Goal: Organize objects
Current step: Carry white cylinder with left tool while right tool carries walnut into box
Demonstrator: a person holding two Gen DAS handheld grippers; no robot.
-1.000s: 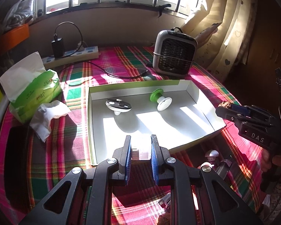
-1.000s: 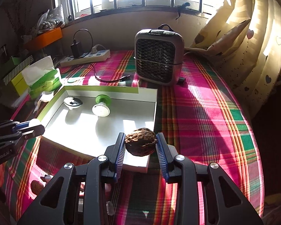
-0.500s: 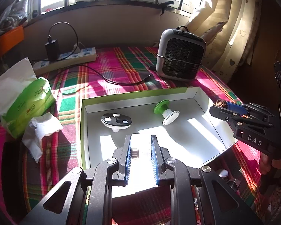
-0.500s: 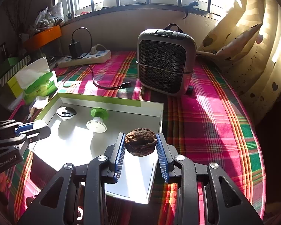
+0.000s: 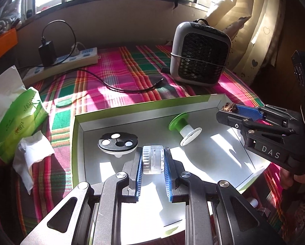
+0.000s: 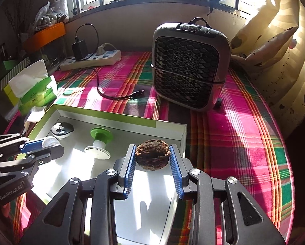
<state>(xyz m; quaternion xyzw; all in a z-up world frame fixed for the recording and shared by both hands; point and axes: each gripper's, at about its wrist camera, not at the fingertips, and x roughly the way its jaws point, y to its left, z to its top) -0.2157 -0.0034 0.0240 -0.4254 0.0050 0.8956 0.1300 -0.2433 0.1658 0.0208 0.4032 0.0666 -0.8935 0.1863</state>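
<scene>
Clear ribbed plastic: a small round cap (image 5: 153, 159) sits pinched between the blue pads of the left gripper (image 5: 153, 164), held near the fingertips. It stands on edge, its round faces toward the two pads and its axis running across from pad to pad. The left gripper reaches forward and slightly downward over the near half of the white tray (image 5: 213, 163), which has a green rim and lies on the plaid cloth (image 5: 122, 71). Inside the tray, a black disc (image 5: 117, 143) with white dots lies just left of the fingertips; a green-and-white spool (image 5: 184, 128) lies tipped over, its white end toward the camera. The right gripper (image 5: 234, 112) enters from the right at the tray's far right corner, level, with a brown lump at its tip.

Right wrist view: a brown wrinkled walnut (image 6: 153, 154) is clamped between the blue pads of the right gripper (image 6: 153, 157), its long axis across, pad to pad. It hangs over the tray's (image 6: 119, 119) right end. The left gripper (image 6: 42, 145) comes in from the left, roughly level, with the cap (image 6: 50, 141) between its fingers above the tray's left side. A grey fan (image 6: 190, 67) stands beyond the tray.
</scene>
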